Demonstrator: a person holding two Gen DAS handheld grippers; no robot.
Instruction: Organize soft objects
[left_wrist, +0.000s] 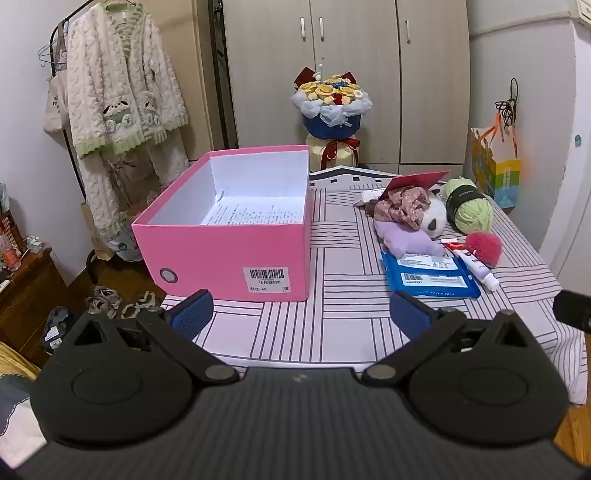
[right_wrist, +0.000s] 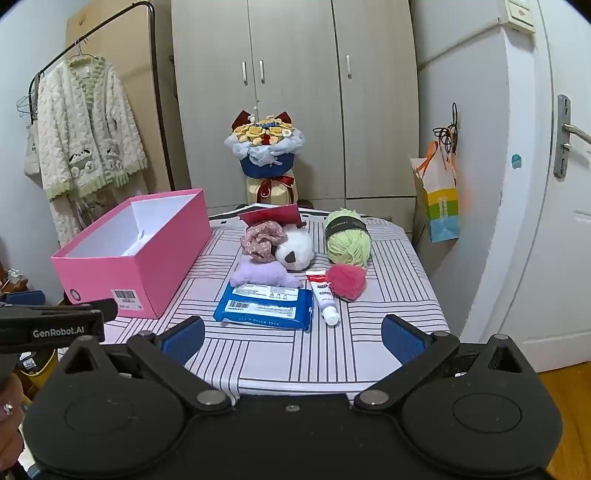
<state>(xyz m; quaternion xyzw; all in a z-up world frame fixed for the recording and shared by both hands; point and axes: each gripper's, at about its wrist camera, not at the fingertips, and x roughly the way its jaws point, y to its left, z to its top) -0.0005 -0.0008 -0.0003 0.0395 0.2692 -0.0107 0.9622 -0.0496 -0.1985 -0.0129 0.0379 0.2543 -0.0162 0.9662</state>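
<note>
A pink box (left_wrist: 229, 254) (right_wrist: 147, 258) stands open on the left of the striped table; only a printed sheet lies inside. To its right lies a pile: a floral scrunchie (left_wrist: 404, 206) (right_wrist: 263, 240), a panda plush (left_wrist: 436, 218) (right_wrist: 297, 251), a lilac plush (left_wrist: 410, 240) (right_wrist: 262, 277), green yarn (left_wrist: 469, 206) (right_wrist: 347, 236) and a pink pompom (left_wrist: 484, 248) (right_wrist: 347, 281). My left gripper (left_wrist: 301, 312) hovers open over the near table edge by the box. My right gripper (right_wrist: 293, 338) is open too, empty, short of the pile.
A blue wipes pack (left_wrist: 430, 275) (right_wrist: 266, 304), a toothpaste tube (left_wrist: 472, 264) (right_wrist: 325, 297) and a red card (left_wrist: 413, 182) (right_wrist: 271, 214) lie among the pile. A bouquet (left_wrist: 330, 107) stands behind the table. Clothes rack (left_wrist: 122, 92) on the left, door (right_wrist: 554, 221) on the right.
</note>
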